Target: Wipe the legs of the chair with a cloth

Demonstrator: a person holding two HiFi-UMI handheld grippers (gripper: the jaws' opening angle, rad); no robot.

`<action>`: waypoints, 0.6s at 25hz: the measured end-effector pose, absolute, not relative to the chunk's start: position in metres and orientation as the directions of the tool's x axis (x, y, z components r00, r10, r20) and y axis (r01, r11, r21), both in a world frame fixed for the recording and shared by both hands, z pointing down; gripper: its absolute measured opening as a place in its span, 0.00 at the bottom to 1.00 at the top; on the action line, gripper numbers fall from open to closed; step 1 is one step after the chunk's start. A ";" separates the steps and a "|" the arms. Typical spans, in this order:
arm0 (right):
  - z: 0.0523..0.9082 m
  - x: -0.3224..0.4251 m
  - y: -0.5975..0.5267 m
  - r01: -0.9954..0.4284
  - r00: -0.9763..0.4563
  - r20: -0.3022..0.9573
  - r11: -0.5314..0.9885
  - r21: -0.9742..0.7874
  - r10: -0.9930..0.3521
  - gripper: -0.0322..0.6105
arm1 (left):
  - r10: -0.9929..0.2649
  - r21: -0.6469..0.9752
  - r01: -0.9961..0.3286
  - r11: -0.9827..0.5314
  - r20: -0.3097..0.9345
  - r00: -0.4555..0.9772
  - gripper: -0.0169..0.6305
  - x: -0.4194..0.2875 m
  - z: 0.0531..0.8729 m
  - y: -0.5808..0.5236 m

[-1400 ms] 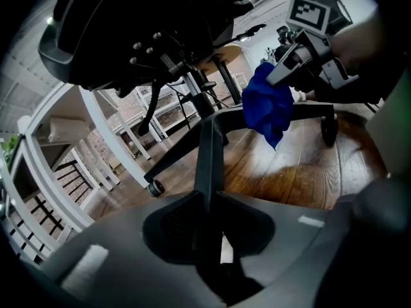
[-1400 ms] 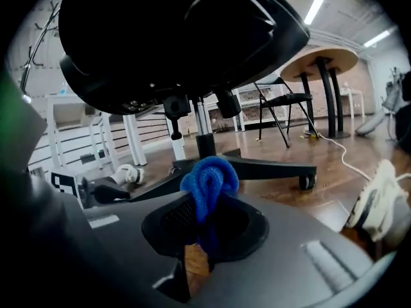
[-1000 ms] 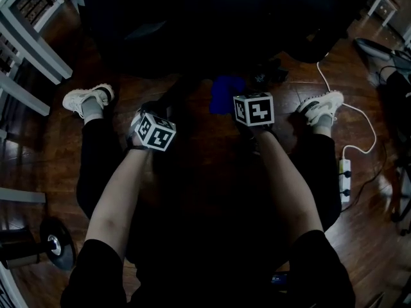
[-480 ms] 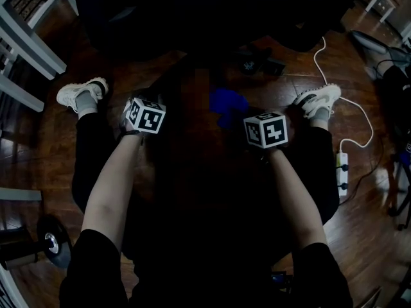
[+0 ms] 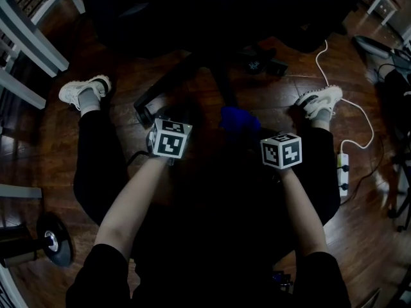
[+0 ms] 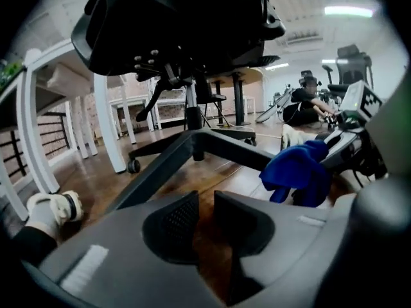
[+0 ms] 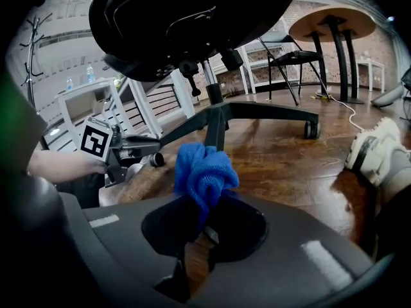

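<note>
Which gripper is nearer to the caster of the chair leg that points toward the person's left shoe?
Left. The left gripper, its jaws slightly apart and empty, has its tips just above that caster. The right gripper, shut on the blue cloth, is farther off to the side.

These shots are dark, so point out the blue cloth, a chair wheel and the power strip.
blue cloth (image 7: 204,171): right gripper view, bunched top.
chair wheel (image 7: 311,129): right gripper view, wheel's side.
power strip (image 5: 342,175): head view, its middle.

head view is very dim; both gripper views are brighter, fisheye-bent with black corners, ceiling strip light (image 6: 349,10) glaring.
</note>
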State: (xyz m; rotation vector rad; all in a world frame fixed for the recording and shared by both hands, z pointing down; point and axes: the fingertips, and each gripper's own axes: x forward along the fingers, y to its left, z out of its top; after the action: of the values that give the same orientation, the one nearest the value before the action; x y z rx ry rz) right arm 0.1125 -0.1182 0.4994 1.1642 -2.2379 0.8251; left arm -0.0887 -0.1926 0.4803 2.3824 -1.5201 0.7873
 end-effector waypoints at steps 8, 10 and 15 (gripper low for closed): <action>0.462 0.135 -0.138 -0.761 -0.626 0.426 0.391 -0.518 -0.653 0.14 | -0.735 0.079 -0.879 -0.470 0.516 0.440 0.15 -0.057 0.483 -0.166; 0.446 0.141 -0.166 -0.737 -0.617 0.338 0.372 -0.564 -0.711 0.14 | -0.728 0.084 -0.877 -0.473 0.523 0.443 0.15 -0.059 0.485 -0.164; 0.418 0.148 -0.242 -0.764 -0.573 0.245 0.401 -0.506 -0.782 0.14 | -0.737 0.012 -0.873 -0.488 0.529 0.420 0.15 -0.079 0.477 -0.164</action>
State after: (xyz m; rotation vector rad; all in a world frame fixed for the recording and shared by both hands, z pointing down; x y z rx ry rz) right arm 0.1479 -0.2424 0.4183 1.4653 -2.6552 0.9317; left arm -0.0785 -0.1642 0.4773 2.3924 -1.3978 0.6762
